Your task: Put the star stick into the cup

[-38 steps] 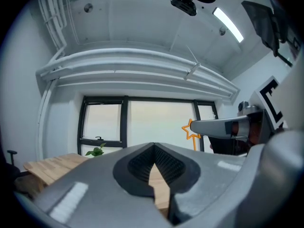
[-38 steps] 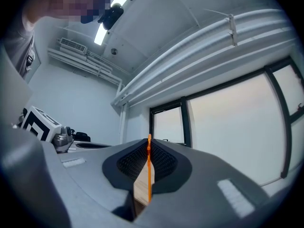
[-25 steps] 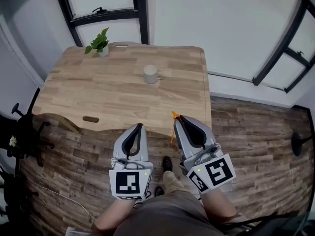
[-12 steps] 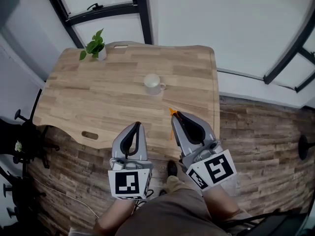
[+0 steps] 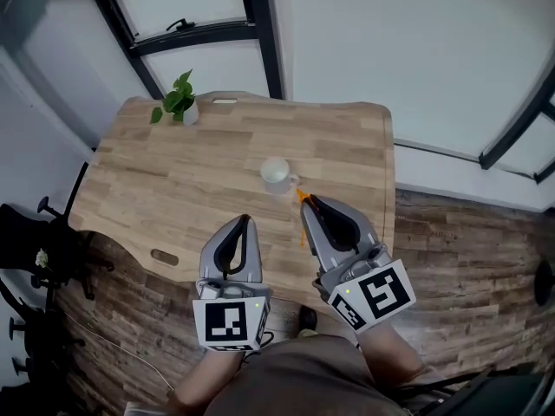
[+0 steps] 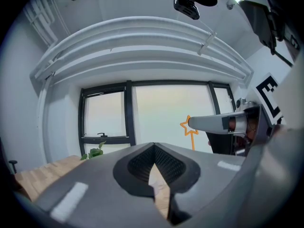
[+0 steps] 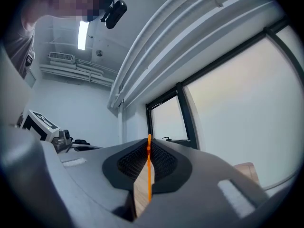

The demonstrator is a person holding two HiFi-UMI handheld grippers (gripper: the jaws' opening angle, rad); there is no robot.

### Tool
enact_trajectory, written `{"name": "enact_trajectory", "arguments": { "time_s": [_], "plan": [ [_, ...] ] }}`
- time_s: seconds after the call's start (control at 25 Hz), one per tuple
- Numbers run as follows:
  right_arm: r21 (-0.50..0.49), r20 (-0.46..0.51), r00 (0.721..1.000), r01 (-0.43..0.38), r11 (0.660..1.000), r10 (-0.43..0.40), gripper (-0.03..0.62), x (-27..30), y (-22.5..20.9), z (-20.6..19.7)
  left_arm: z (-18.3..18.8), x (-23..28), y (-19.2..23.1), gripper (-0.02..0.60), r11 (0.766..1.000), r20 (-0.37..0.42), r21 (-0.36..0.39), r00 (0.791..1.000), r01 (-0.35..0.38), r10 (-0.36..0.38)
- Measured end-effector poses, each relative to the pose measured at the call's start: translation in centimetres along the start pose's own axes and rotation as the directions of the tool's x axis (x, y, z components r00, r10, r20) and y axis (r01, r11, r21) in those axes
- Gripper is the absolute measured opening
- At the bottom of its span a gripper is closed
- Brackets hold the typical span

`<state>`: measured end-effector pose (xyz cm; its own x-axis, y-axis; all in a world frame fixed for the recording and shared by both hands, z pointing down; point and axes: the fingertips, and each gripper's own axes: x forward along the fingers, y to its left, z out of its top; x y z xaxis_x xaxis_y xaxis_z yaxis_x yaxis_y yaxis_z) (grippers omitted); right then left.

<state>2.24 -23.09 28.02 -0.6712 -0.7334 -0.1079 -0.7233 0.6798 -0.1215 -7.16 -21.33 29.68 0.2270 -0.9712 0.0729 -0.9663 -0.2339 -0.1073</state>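
Both at my bench's [image 5: 156, 180] near edge: right gripper [image 5: 307, 203] grasps the star stick [image 7: 149, 175], left gripper [image 5: 244, 222] clenched empty. Cup [image 5: 275, 172] at eleven o'clock.

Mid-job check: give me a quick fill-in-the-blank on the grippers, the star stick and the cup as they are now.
1. The right gripper has its jaws shut on the ____.
2. The left gripper has its jaws together, holding ____.
3. The white cup stands upright on the wooden ____.
Missing words: star stick; nothing; table.
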Motion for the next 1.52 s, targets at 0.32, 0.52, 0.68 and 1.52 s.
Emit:
{"name": "enact_trajectory", "arguments": {
  "time_s": [0.32,0.52,0.68,1.52],
  "plan": [
    [-0.021,0.035,0.999,-0.037,0.999,0.038,0.044,1.3,-1.1,1.5,1.3,1.3,-0.1,0.000,0.999,0.043,0.025,0.999,-0.021,0.020],
    [-0.019,0.047,0.998,-0.045,0.999,0.046,0.044,2.2,-1.6,2.0,2.1,2.1,0.3,0.000,0.999,0.043,0.026,0.999,-0.035,0.033],
    [-0.018,0.040,0.998,-0.043,0.999,0.044,0.044,3.2,-1.7,1.6,1.4,2.8,1.2,0.000,0.999,0.040,0.025,0.999,-0.031,0.030],
    [-0.013,-0.007,0.994,0.110,0.994,-0.110,0.043,14.1,-5.7,-0.8,-1.6,13.6,8.7,0.000,0.991,0.020,-0.055,0.992,0.124,-0.123]
  ]
}}
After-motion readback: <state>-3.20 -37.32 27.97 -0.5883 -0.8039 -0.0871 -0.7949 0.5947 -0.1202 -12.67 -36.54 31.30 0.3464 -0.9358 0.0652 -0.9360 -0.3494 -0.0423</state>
